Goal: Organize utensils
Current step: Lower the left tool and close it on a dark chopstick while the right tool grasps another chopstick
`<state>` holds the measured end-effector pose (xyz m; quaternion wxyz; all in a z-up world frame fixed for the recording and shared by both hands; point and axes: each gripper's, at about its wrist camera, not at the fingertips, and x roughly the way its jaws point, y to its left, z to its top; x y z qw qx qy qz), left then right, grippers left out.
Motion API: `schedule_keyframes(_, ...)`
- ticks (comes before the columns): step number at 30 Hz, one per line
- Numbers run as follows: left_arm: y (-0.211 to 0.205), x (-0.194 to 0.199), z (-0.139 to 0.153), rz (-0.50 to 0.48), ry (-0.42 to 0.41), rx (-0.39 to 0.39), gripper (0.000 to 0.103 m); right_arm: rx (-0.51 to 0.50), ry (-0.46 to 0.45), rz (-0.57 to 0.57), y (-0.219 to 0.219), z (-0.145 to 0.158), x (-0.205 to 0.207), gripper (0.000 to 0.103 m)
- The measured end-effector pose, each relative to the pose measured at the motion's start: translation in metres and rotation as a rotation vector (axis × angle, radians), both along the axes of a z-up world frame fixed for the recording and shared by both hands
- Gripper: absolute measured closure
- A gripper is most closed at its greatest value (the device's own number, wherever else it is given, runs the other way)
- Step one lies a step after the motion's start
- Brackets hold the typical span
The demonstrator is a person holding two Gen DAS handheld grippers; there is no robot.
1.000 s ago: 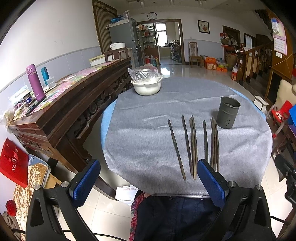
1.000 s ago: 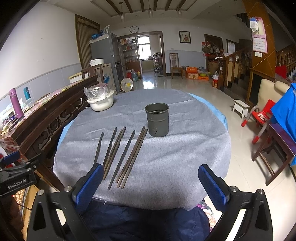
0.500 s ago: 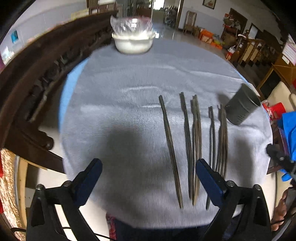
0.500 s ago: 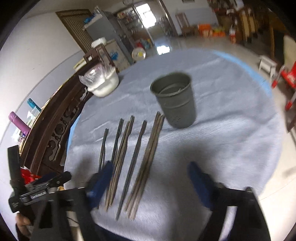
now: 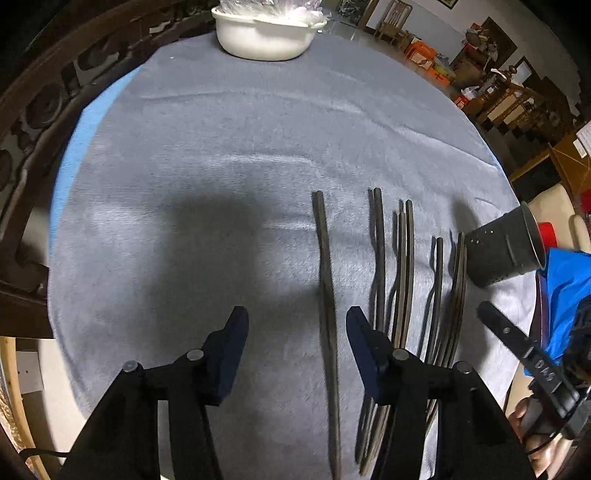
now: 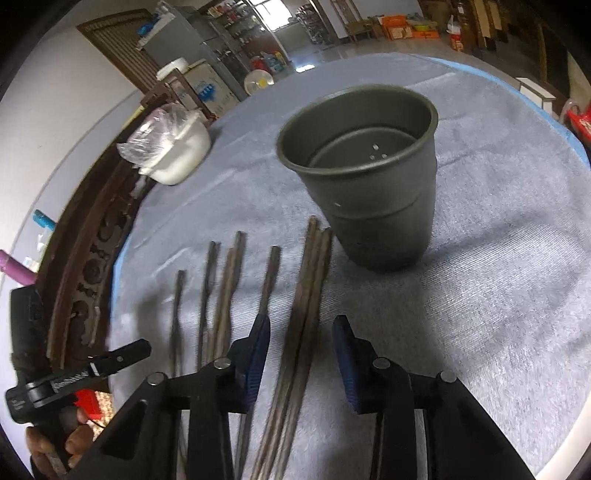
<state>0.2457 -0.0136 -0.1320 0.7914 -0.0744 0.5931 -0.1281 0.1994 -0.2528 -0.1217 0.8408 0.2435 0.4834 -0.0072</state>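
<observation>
Several dark chopsticks lie side by side on the grey cloth. My left gripper (image 5: 297,319) hangs low over the leftmost chopstick (image 5: 325,273), which runs between its closing jaws nearer the right pad; neither pad presses on it. The other chopsticks (image 5: 404,266) lie to its right. My right gripper (image 6: 301,326) is closing around the rightmost bundle of chopsticks (image 6: 308,295), with gaps on both sides. A single chopstick (image 6: 267,284) passes under its left finger. The grey perforated holder cup (image 6: 373,177) stands upright just beyond; in the left wrist view the cup (image 5: 506,245) is at far right.
A white bowl (image 5: 264,33) covered in plastic sits at the far side of the round table (image 5: 184,122). A dark carved wooden sideboard (image 6: 88,266) runs along the left edge. A hand grips the other gripper's handle (image 6: 62,384) at lower left.
Both grippers have dropped toward the table, tilted downward and narrowed their jaws. The chopsticks and the cup now look much closer; none has moved.
</observation>
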Motion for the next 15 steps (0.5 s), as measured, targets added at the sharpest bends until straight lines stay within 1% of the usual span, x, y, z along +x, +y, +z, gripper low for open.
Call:
schedule_keyframes(2,-0.004,0.003,-0.002,-0.008,0.006,0.003,0.050,-0.010,0.013,-0.003,0.001,-0.006,0.003,0.066)
schedule_keyframes(3,-0.006,0.003,-0.002,-0.013,0.010,0.004,0.054,-0.003,0.021,-0.002,0.001,-0.009,0.004,0.067)
schedule_keyframes(4,-0.007,0.006,-0.005,-0.022,0.017,0.002,0.056,0.005,0.031,0.000,0.001,-0.013,0.005,0.069)
schedule_keyframes(6,-0.010,0.008,-0.009,-0.032,0.029,0.014,0.063,-0.003,0.046,0.002,0.002,-0.018,0.007,0.070)
schedule_keyframes(8,-0.012,0.009,-0.014,-0.043,0.043,0.030,0.070,-0.010,0.039,0.005,0.003,-0.020,0.005,0.071)
schedule_keyframes(11,-0.012,0.012,-0.017,-0.052,0.049,0.013,0.072,-0.019,0.033,0.017,0.006,-0.020,0.006,0.073)
schedule_keyframes(15,-0.014,0.011,-0.017,-0.075,0.036,0.022,0.077,-0.014,0.017,0.067,0.017,-0.020,0.008,0.082)
